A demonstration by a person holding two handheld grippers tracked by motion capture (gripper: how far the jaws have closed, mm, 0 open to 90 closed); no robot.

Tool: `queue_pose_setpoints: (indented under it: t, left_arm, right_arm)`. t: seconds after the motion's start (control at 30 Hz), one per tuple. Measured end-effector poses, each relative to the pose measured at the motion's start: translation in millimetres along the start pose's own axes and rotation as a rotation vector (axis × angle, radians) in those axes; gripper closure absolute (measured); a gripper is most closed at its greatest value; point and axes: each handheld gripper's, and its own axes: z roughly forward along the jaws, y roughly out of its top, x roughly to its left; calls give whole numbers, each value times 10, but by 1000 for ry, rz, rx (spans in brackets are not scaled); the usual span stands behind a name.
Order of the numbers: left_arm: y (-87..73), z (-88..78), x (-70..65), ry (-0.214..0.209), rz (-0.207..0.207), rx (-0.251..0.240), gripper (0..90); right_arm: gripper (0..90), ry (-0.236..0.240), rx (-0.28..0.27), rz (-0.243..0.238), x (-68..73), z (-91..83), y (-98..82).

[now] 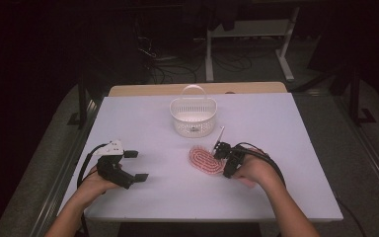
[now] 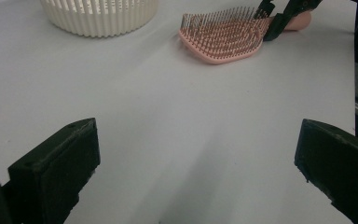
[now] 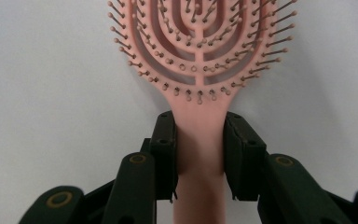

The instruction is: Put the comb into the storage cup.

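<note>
Bristles stand upright on the pink hairbrush (image 3: 198, 60), each thin pin tipped with a small rounded ball and set in nested oval rings on an open, vented head. The head is a broad oval that narrows into a smooth, plain pink handle of the same colour. The brush lies bristles-up on the white table (image 1: 276, 148), just in front of the white slotted basket (image 1: 193, 117) and a little to the right of it, not touching it. The right gripper (image 3: 199, 154) has its two black jaws pressed against either side of the handle just below the head, closed narrowly and clamping it. The left gripper (image 2: 196, 168) rests low over the table well apart from the brush, its jaws spread wide with only bare table surface between them.
</note>
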Motion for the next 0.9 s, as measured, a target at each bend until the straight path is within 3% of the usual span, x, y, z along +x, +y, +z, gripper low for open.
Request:
queue_pose_setpoints:
  t: [0.4,0.9]
  left_arm:
    - [0,-5,3,3,0,-1,0]
    - [-1,-14,8,6,0,-3,0]
  right_arm:
    - [686,-7,3,1,18,-5,5]
    - [688,35,-72,41,-77,-45,-126]
